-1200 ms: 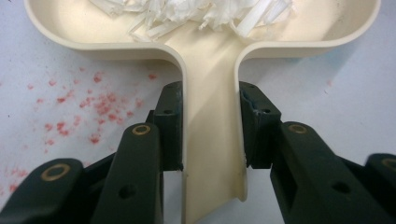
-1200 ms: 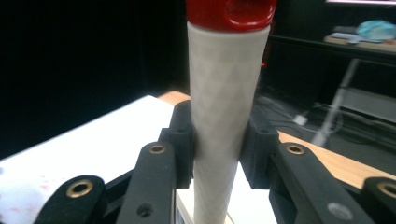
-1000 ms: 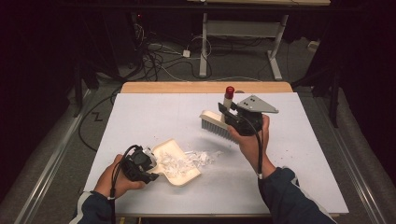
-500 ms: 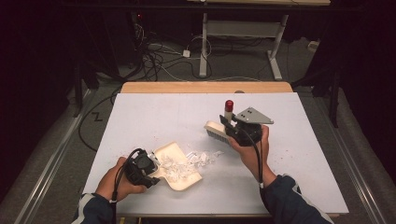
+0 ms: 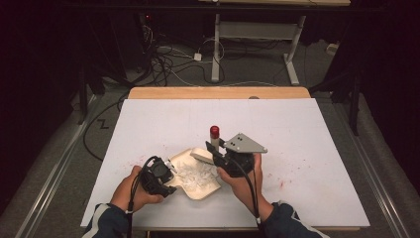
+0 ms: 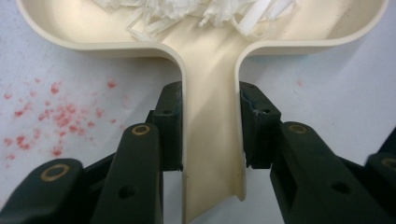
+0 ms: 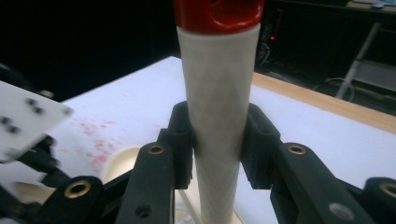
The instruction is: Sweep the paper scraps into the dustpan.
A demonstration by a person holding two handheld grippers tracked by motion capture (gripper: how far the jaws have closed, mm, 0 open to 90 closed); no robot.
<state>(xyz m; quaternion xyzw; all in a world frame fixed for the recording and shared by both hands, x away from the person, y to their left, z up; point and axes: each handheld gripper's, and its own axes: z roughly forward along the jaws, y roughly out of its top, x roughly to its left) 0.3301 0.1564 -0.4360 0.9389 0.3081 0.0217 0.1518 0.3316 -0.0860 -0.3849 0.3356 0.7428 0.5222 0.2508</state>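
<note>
A cream dustpan [image 5: 210, 192] lies on the white table [image 5: 307, 124] near its front edge, with white paper shreds [image 5: 195, 173] piled in it. My left gripper [image 5: 167, 174] is shut on the pan's flat handle [image 6: 210, 140], one pad on each side. The shreds [image 6: 196, 11] sit just beyond the jaws. My right gripper [image 5: 218, 151] is shut on a brush's cream handle [image 7: 217, 93], which stands upright with its red cap [image 5: 214, 131] on top. The brush head [image 5: 202, 156] hangs at the pan's far rim.
Red specks [image 5: 292, 181] dot the table right of the pan, and more red specks [image 6: 56, 116] lie beside the pan's handle. A wooden strip [image 5: 218, 92] runs along the table's far edge. Cables and desk legs [image 5: 292, 69] are on the floor beyond.
The right gripper has carried the brush toward the person, leftward and down, from the table's middle to the dustpan's far rim. The left gripper and the pan have stayed put.
</note>
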